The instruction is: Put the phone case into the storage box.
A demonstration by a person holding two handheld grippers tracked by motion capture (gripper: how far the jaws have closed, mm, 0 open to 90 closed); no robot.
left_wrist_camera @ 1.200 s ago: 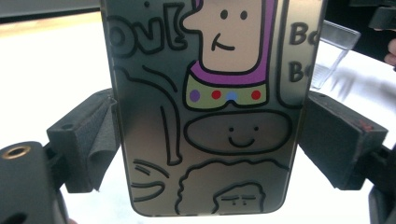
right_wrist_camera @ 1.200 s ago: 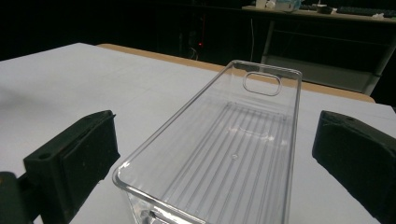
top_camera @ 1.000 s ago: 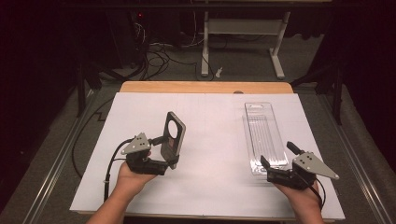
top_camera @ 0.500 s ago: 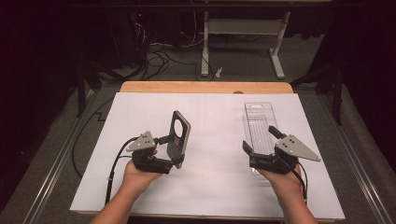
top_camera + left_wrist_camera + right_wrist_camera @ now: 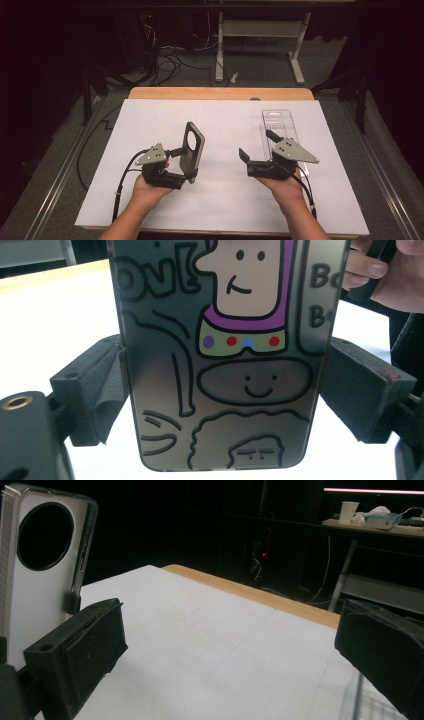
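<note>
A phone case [image 5: 193, 148] with a round camera hole stands upright over the white sheet, left of centre. My left gripper [image 5: 186, 163] is shut on its lower end. In the left gripper view the case [image 5: 225, 365] shows cartoon drawings on a dark glossy face, pinched between both pads [image 5: 95, 390]. My right gripper [image 5: 257, 145] is open, held near the table's middle and turned toward the case, with nothing between its jaws. In the right gripper view [image 5: 230, 650] the case [image 5: 40, 580] shows its white back and stands at the left, beyond the left jaw.
A clear plastic package [image 5: 280, 124] lies flat at the right, partly under the right hand. The white sheet [image 5: 225, 205] covers a wooden table [image 5: 220, 93]. Cables and table legs [image 5: 219, 45] are on the floor behind. A hand [image 5: 385, 275] shows in the left gripper view's top right.
My right gripper has moved left and up, off the near end of the clear package toward the table's middle. The left gripper has shifted slightly right with the case.
</note>
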